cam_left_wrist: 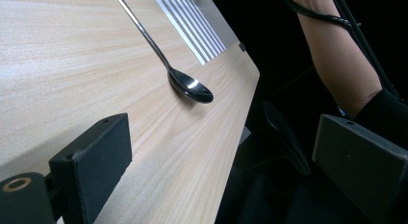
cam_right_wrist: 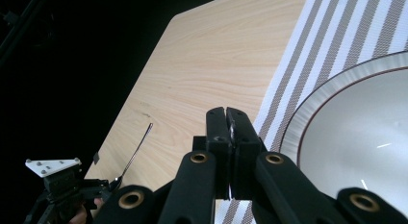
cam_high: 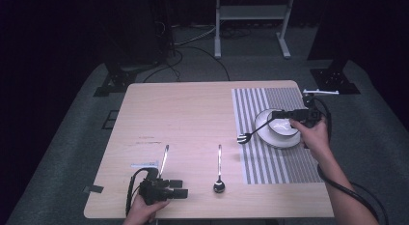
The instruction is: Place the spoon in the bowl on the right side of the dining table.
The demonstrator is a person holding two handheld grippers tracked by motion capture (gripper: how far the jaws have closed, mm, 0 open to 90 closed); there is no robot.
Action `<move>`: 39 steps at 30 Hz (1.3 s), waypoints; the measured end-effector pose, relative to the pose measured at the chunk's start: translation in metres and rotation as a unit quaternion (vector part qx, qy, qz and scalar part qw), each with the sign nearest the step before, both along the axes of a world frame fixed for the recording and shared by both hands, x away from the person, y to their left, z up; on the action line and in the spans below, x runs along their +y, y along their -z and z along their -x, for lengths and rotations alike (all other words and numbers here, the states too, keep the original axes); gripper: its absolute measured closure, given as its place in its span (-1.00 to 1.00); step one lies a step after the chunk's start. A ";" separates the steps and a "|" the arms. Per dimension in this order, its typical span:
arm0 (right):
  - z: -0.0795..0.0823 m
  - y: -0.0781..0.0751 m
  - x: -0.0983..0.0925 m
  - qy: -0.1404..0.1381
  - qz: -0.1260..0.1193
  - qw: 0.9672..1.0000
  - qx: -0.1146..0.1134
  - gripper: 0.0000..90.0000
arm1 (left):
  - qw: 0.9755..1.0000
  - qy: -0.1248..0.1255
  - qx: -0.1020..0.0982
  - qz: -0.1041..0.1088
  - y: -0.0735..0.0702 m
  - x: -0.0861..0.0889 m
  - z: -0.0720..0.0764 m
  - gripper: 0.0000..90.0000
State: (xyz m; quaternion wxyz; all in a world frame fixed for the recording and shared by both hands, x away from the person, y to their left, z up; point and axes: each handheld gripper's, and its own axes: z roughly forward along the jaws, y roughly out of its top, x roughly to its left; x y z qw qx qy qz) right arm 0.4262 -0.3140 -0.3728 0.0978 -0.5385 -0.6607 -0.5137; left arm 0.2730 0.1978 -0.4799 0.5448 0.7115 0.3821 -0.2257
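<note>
Fingers (cam_right_wrist: 217,132) on slim metal fork (cam_high: 252,131)

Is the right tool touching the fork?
Touching: the right gripper view shows the right tool shut on the fork handle; the high view shows it carried.

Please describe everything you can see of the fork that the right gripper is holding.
The fork looks like polished metal, with a slim, dark-looking handle and short tines at its lower left end. The right gripper, jaws shut, clamps the handle's end. The fork slants down from the gripper, over the plate's rim, tines over the left edge of the striped placemat. Whether the tines touch it is unclear.
</note>
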 end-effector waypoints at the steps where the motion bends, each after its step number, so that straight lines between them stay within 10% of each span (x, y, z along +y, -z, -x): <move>1: 0.000 -0.001 -0.001 0.002 -0.001 1.000 0.000 0.97 | 1.000 0.000 0.000 0.000 0.000 0.000 0.000 -0.89; 39: 0.006 -0.018 -0.062 0.092 -0.030 0.995 -0.012 0.97 | 1.000 0.003 0.002 -0.003 0.001 -0.002 0.000 -0.89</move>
